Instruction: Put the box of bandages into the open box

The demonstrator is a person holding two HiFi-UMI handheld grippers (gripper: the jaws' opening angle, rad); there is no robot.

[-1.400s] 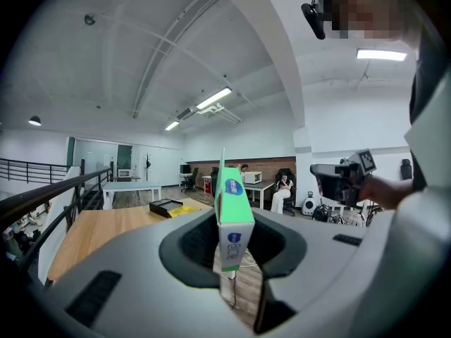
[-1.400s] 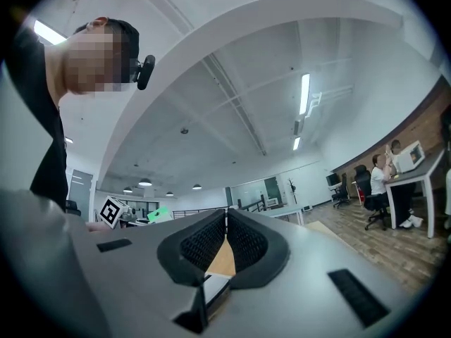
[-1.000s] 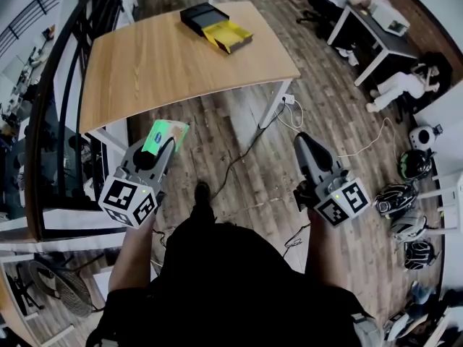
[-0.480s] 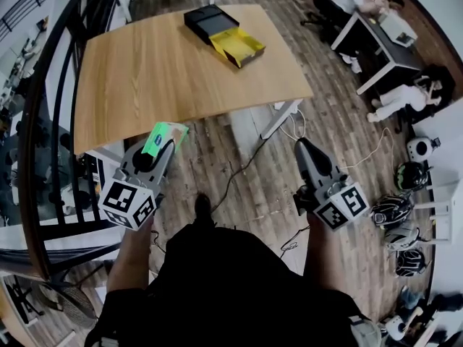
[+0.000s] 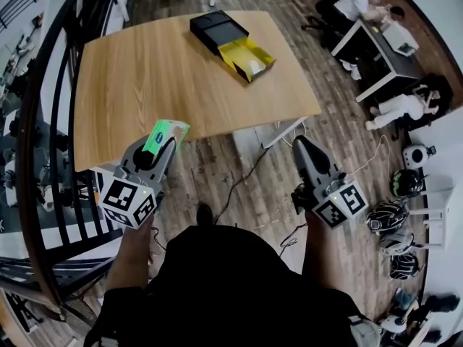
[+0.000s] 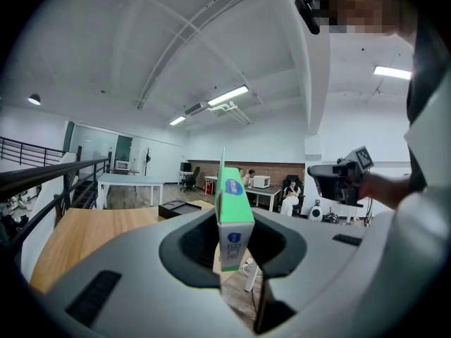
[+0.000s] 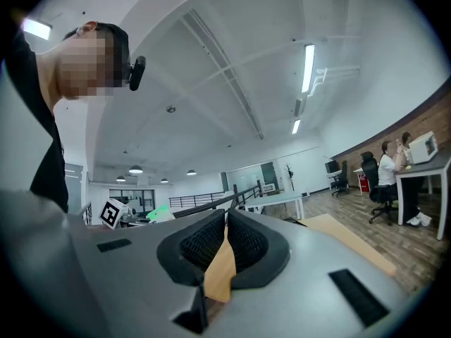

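The bandage box is light green with a blue logo, and my left gripper is shut on it, holding it upright on its narrow edge. In the left gripper view the bandage box stands clamped between the jaws of the left gripper. The open box, yellow inside with its black lid beside it, lies at the far right of the wooden table. The left gripper hovers over the table's near edge. My right gripper is shut and empty over the floor, right of the table; in its own view the right gripper has its jaws together.
A black stair railing runs along the left. People sit at desks at the upper right. Helmets lie on the floor at the right. A cable trails across the wooden floor under the table's near edge.
Both grippers have been carried toward the table: it now lies closer, and the green box has reached its near edge. The grip on the box is unchanged.
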